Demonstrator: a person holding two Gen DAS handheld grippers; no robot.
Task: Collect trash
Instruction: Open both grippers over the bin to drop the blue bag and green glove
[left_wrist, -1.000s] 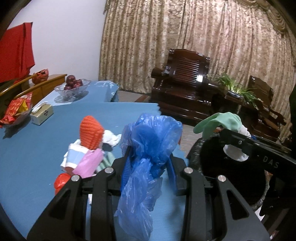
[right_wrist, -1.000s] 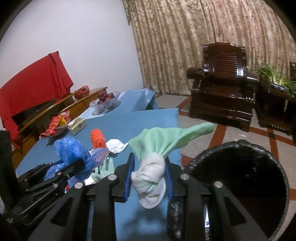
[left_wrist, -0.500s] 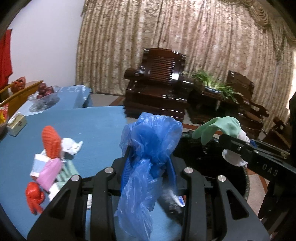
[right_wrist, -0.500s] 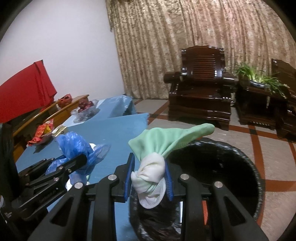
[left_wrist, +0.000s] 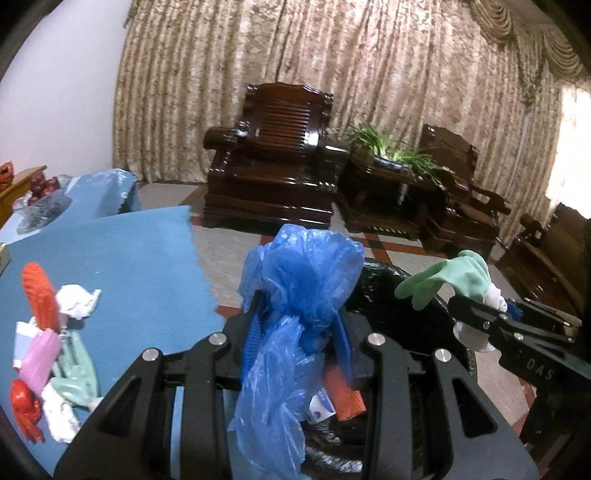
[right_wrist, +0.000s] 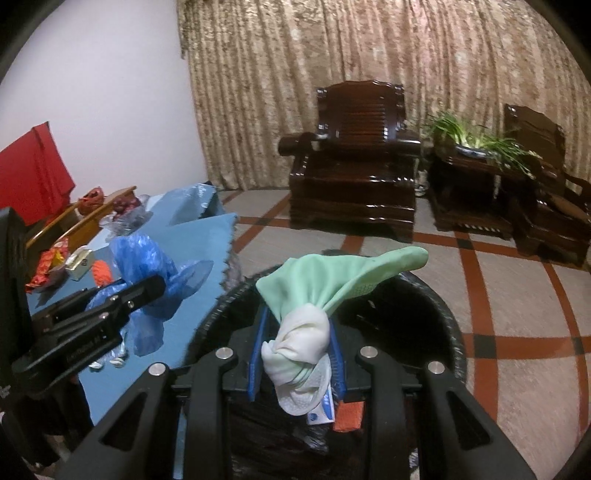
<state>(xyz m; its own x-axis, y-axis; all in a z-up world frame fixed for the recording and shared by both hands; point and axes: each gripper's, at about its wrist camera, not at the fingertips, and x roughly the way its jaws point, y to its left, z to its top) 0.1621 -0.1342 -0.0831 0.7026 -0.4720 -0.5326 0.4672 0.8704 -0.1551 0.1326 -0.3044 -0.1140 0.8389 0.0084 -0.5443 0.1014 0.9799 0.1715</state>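
Now you have swung both tools off the blue table (left_wrist: 122, 258) and over the black bin (right_wrist: 436, 295), so the drop is close. Your left gripper (left_wrist: 299, 343) stays clenched on the blue plastic bag (left_wrist: 306, 273), your right gripper (right_wrist: 297, 354) on the green-and-white glove (right_wrist: 332, 284); both tilt downward above the opening.

The only lettering that can be read is "DAS", seen upside down in pale letters on the black side of the right gripper (left_wrist: 480, 325). Print on a small blue-and-white packet (right_wrist: 322, 411) is too blurred.
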